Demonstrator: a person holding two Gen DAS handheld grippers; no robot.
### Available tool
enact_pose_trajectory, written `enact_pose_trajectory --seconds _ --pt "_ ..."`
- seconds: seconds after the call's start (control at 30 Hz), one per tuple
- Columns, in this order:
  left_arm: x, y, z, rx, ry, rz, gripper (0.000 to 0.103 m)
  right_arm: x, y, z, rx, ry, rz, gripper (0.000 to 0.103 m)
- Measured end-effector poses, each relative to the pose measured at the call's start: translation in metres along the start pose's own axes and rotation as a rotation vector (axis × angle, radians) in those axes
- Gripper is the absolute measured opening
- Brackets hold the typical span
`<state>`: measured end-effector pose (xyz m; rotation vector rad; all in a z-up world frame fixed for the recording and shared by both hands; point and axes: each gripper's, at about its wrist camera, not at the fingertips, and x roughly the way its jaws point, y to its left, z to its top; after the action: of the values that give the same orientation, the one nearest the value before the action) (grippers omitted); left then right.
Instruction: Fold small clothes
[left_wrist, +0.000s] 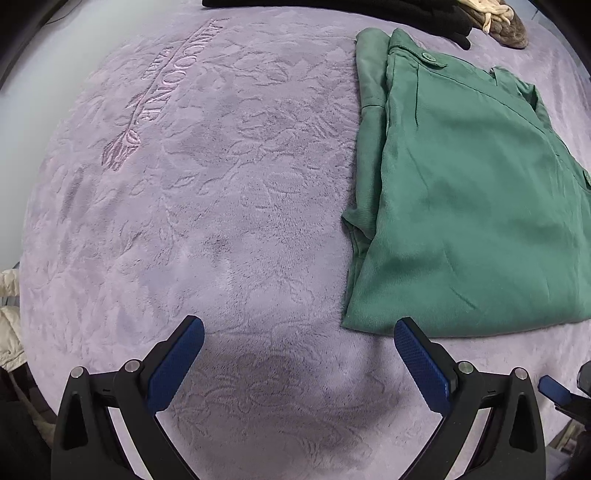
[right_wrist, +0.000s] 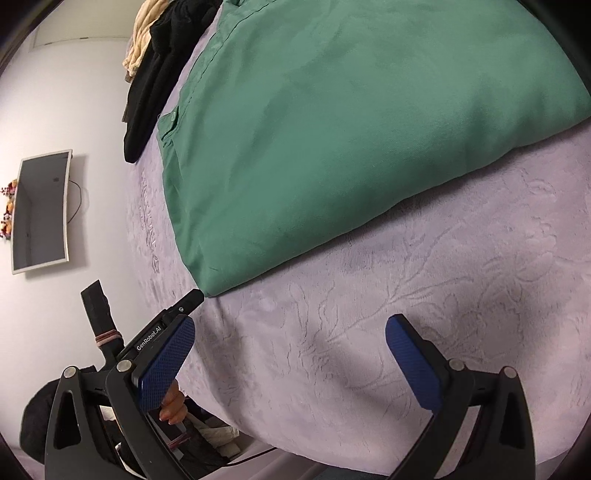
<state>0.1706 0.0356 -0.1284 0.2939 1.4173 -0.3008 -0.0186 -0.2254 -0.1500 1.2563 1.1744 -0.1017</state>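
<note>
A green garment (left_wrist: 461, 192) with a button tab lies folded flat on the lilac blanket (left_wrist: 221, 221), at the right of the left wrist view. It fills the upper part of the right wrist view (right_wrist: 332, 129). My left gripper (left_wrist: 299, 332) is open and empty above the blanket, just left of the garment's near corner. My right gripper (right_wrist: 290, 332) is open and empty, hovering over the blanket just short of the garment's near edge. The left gripper also shows at the left of the right wrist view (right_wrist: 184, 304), its tip near the garment's corner.
A pile of black clothes (left_wrist: 424, 14) and a beige and brown knitted item (left_wrist: 495, 22) lies at the blanket's far edge, beyond the green garment. A wall-mounted screen (right_wrist: 40, 210) hangs past the bed. The bed's edge runs near my right gripper.
</note>
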Motion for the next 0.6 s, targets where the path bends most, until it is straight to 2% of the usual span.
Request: enact_pose_trajectory --seconds 0.2,0.47,0.6 --pt "0.007 0.002 0.02 0.008 -0.015 -0.072 0.103 0.013 -0.003 0.008 0.058 -0.025 0.092 0.103" --pt "0.018 0.013 0.062 0.0 -0.041 -0.188 0.103 0.039 -0.001 0.024 0.143 -0.08 0.273 0.103" --pt "0.025 0.012 0.078 -0.013 -0.039 -0.231 0.103 0.056 0.006 0.033 0.16 -0.09 0.314 0.103"
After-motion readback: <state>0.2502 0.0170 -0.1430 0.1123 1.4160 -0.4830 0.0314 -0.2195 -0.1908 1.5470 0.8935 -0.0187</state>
